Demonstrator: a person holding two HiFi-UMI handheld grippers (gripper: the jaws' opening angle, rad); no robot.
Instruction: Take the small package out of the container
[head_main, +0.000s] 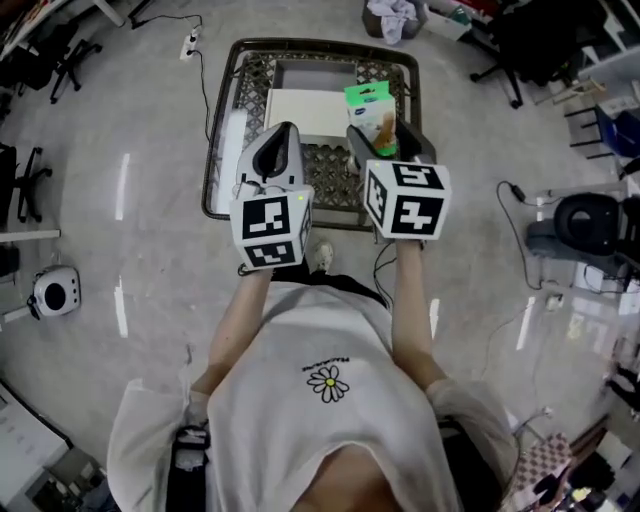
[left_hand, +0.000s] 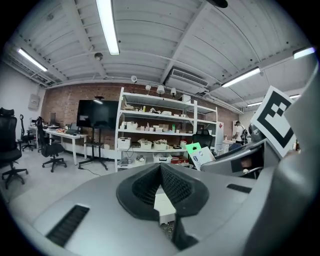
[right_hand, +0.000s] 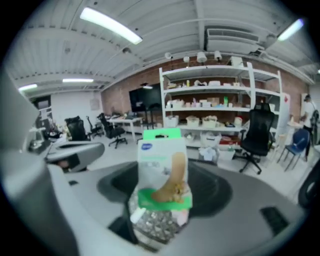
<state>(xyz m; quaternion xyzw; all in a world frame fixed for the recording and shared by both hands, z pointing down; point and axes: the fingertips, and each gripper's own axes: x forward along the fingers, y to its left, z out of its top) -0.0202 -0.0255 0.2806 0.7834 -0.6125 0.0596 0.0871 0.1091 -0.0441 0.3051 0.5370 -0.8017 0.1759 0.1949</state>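
Observation:
In the head view a wire mesh container (head_main: 215, 170) stands on the floor with a flat white box (head_main: 305, 115) inside it. The small package (head_main: 372, 115), green and white with a foot pictured on it, stands upright between the jaws of my right gripper (head_main: 385, 135), above the container's right half. The right gripper view shows that package (right_hand: 162, 170) clamped in the right gripper (right_hand: 162, 200). My left gripper (head_main: 285, 130) hovers over the container's middle, shut with nothing in it. Its jaws meet in the left gripper view (left_hand: 161, 167), where the package (left_hand: 200, 154) shows at the right.
A cable and power strip (head_main: 190, 42) lie beyond the container's far left corner. A round white device (head_main: 55, 292) sits on the floor at left, a black chair base (head_main: 590, 225) at right. Shelving (left_hand: 160, 135) and office chairs stand in the room.

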